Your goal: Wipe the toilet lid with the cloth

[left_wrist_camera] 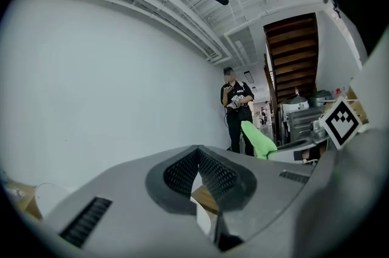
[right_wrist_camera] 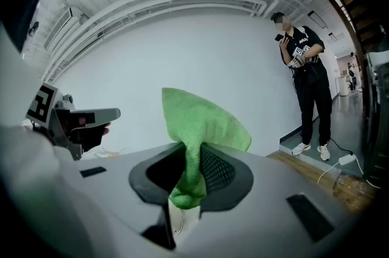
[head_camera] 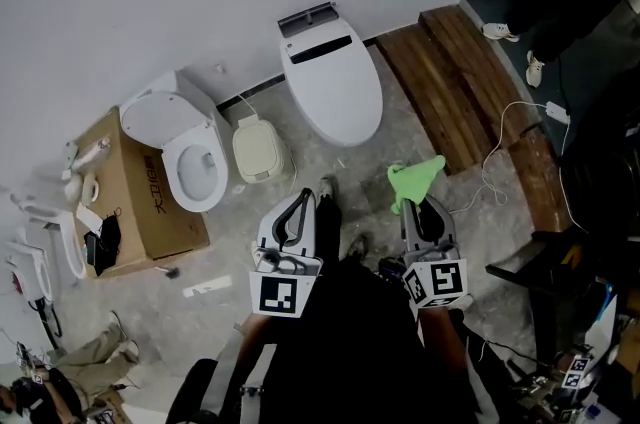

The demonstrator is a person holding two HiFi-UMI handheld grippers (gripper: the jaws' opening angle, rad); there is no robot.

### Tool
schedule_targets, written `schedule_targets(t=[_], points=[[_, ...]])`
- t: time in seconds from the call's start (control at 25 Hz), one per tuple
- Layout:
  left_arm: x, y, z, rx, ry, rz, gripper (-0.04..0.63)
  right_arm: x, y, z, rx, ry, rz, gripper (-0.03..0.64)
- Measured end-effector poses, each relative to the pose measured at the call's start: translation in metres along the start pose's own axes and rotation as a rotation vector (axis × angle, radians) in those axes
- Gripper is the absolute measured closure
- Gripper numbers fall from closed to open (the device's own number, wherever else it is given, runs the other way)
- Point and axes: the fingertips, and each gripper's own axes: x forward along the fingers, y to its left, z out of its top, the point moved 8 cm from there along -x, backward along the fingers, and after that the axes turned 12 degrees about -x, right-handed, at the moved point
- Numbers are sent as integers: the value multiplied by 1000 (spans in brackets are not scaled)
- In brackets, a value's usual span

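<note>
Right gripper (head_camera: 420,204) pinches a bright green microfibre cloth (head_camera: 413,178) by one bunched end. The free part fans out past the tips, probably to give a loose flap for wiping. The cloth hangs in the air, short of the closed white oval toilet lid (head_camera: 333,82). The lid's long axis runs from wall toward person, rounded front nearest. Left gripper (head_camera: 298,204): jaws together, empty, idle alongside.

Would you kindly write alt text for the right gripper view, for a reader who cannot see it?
The right gripper is shut on a green cloth, whose free end stands up above the jaws against a white wall. The left gripper shows at the left, and a person in dark clothes stands at the right.
</note>
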Motion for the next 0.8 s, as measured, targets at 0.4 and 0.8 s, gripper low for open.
schedule_targets(t=[0.4, 0.8], points=[[84, 32, -12, -64, 16, -9, 596, 75, -33, 5, -36, 43, 4, 531], [208, 109, 4, -86, 7, 0, 597, 218, -72, 30, -61, 72, 47, 531]])
